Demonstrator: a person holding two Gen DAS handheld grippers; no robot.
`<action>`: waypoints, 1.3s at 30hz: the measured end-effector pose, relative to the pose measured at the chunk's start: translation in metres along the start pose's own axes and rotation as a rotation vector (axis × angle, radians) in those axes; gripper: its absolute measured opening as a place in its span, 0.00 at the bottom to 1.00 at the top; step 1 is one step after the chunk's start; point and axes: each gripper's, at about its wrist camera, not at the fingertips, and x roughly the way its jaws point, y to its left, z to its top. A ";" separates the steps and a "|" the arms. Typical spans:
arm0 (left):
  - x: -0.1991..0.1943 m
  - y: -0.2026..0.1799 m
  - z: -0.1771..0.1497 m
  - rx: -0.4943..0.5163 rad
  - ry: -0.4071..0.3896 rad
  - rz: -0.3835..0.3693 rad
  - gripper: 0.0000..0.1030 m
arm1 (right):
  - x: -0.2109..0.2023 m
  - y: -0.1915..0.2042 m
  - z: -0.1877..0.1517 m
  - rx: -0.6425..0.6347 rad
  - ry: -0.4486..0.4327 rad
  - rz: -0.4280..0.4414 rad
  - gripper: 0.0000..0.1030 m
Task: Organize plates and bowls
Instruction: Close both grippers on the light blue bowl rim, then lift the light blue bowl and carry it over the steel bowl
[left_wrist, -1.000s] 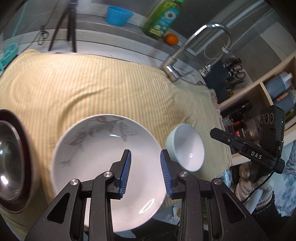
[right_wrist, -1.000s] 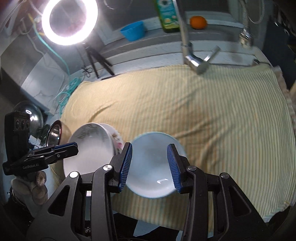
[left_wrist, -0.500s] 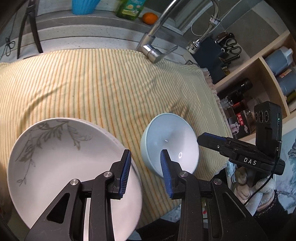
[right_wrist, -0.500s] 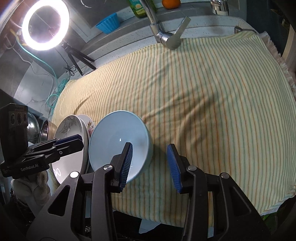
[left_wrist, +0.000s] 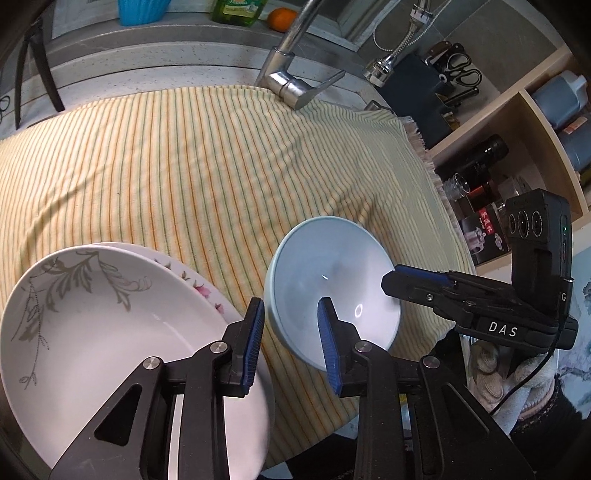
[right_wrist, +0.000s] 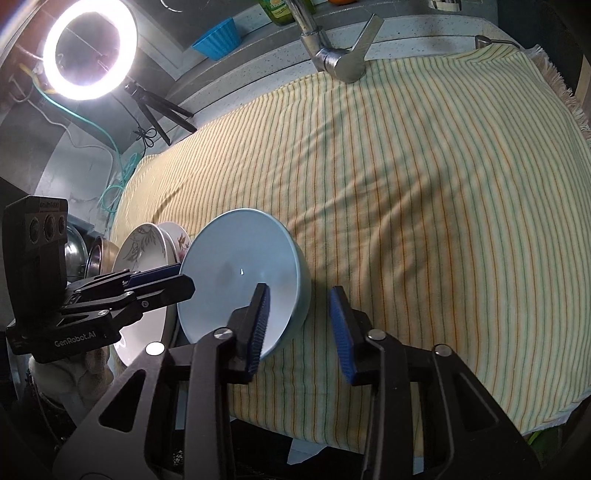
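While your left gripper (left_wrist: 290, 339) has its blue pads spread apart, the near-left rim of the pale blue bowl (left_wrist: 334, 291) sits in the gap between them, and the pads do not look pressed onto it. Your right gripper (right_wrist: 299, 328) is likewise spread; its left pad overlaps the bowl's (right_wrist: 240, 280) lower right rim, while its right pad hangs over bare cloth. Whether either pad actually touches the rim cannot be told. In the left wrist view your right gripper's (left_wrist: 391, 282) tip reaches in at the bowl's right edge.

That bowl holds nothing but a glint of light and rests on the yellow striped cloth (left_wrist: 192, 162), near its front edge. Just beside it, on the left, a white plate with a grey leaf pattern (left_wrist: 103, 332) lies on top of a plate with pink flowers (left_wrist: 201, 288), whose rim peeks out behind; both are bare. In the right wrist view, steel bowls (right_wrist: 98, 254) stand past the plates at the cloth's left end.

Farther back you have the faucet (left_wrist: 291, 85) at the cloth's rear edge, then a blue cup (left_wrist: 142, 11), a green bottle (left_wrist: 238, 11) and an orange (left_wrist: 281, 19) on the ledge. A ring light (right_wrist: 86, 51) glows at far left.
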 end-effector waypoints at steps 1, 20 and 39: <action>0.001 -0.001 0.000 0.003 0.003 0.001 0.25 | 0.001 0.000 0.000 0.001 0.003 0.001 0.31; 0.003 -0.006 0.002 0.007 0.005 -0.004 0.23 | -0.003 0.002 0.003 0.001 -0.008 0.001 0.18; -0.075 0.031 -0.005 -0.084 -0.152 0.027 0.23 | -0.021 0.093 0.026 -0.165 -0.066 0.067 0.18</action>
